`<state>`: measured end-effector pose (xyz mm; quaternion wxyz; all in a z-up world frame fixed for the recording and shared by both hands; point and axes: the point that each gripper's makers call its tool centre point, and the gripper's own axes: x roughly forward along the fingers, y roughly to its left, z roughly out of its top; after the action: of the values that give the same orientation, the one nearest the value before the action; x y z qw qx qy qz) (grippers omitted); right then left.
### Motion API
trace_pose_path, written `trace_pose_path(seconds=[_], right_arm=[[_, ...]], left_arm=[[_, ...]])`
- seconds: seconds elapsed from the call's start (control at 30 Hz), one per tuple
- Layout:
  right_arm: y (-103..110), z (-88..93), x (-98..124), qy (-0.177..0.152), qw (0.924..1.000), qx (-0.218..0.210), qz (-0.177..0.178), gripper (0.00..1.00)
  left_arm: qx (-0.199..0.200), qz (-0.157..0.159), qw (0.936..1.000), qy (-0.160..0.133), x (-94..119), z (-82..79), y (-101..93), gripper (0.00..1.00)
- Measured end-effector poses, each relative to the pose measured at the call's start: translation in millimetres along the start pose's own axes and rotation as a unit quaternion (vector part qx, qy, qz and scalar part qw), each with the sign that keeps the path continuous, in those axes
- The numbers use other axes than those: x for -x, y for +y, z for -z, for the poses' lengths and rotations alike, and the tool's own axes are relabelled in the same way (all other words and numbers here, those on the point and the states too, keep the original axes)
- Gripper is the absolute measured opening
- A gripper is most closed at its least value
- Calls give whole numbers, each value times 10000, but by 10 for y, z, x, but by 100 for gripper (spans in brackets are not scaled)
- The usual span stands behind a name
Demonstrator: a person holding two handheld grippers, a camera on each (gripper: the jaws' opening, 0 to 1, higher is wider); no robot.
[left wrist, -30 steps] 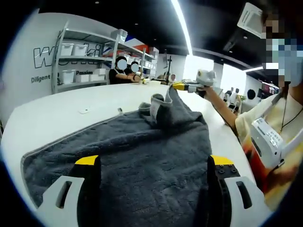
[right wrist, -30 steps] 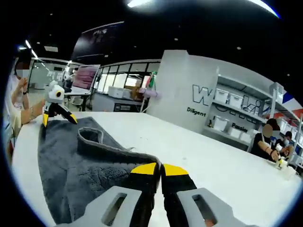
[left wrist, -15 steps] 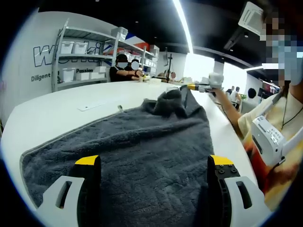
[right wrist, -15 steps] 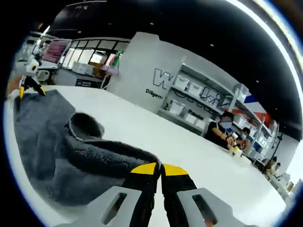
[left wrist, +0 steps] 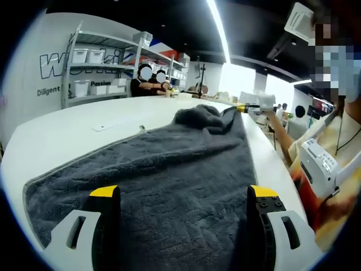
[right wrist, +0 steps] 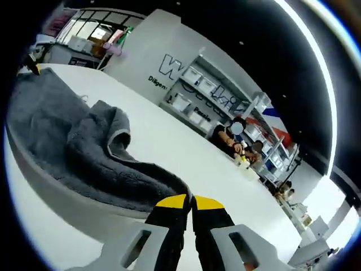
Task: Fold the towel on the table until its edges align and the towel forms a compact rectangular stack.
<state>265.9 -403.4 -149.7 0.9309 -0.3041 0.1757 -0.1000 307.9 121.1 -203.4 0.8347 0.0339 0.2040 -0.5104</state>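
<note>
Left gripper view, jaws: the left gripper (left wrist: 183, 197) is seen with its jaws wide apart over the near part of the towel (left wrist: 169, 169); nothing is held between them.
Towel: dark grey, spread flat on the white table (left wrist: 62, 135); a bunched fold is seen at its far end.
Far end: the right gripper (left wrist: 256, 104) is seen there, just beside the bunched fold.
Right side: a person's sleeve (left wrist: 307, 147) is seen near the table edge.
Background: shelves (left wrist: 101, 73) with bins are seen far left.
Right gripper view, jaws: the right gripper (right wrist: 189, 206) is pressed together on the towel (right wrist: 73, 147) edge, which is lifted off the table (right wrist: 186, 164).
Far left: the left gripper (right wrist: 35, 59) is seen at the towel's other end.
</note>
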Motion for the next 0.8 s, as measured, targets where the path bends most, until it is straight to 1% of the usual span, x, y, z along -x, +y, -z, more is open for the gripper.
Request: trace_pose_path(seconds=[0.1,0.13,0.17,0.23,0.33,0.43,0.47,0.53,0.57,0.63,0.7,0.73,0.77,0.8], right_arm=[[36,158,95,237,9997,-28,-12,0],[33,242,141,386,9993,-15,28,0],[19,311,177,506,9987,-52,90,0],[41,414,228,651,9977,-147,68,0],[108,579,253,914,9954,-269,-104,0],[165,739,207,1116,9929,-331,-254,0],[200,795,198,1225,9914,-334,-323,0],[252,866,177,1341,9898,-278,-398,1],[286,930,172,1468,9878,-197,-484,2],[297,972,152,1493,9874,-79,-526,7],[251,960,163,1433,9884,-9,-500,14],[222,933,174,1373,9892,-58,-508,19],[225,891,174,1256,9903,-189,-559,27],[236,823,182,1093,9908,-408,-690,33]], left_arm=[[7,2,10000,30,-9,17,6,91],[10,3,10000,40,-12,23,5,91],[12,7,10000,47,-15,27,4,91],[21,16,10000,52,-19,32,1,91],[27,18,10000,64,-22,39,3,91],[31,20,10000,65,-22,41,2,91],[32,22,10000,62,-22,40,0,91],[30,14,10000,60,-20,39,2,91],[28,6,10000,65,-18,40,5,91],[24,-5,10000,77,-13,43,17,91],[28,-6,10000,82,-12,45,22,91],[31,-3,10000,80,-12,45,22,91],[31,-1,10000,81,-12,45,22,91],[30,0,10000,83,-13,46,19,91]])
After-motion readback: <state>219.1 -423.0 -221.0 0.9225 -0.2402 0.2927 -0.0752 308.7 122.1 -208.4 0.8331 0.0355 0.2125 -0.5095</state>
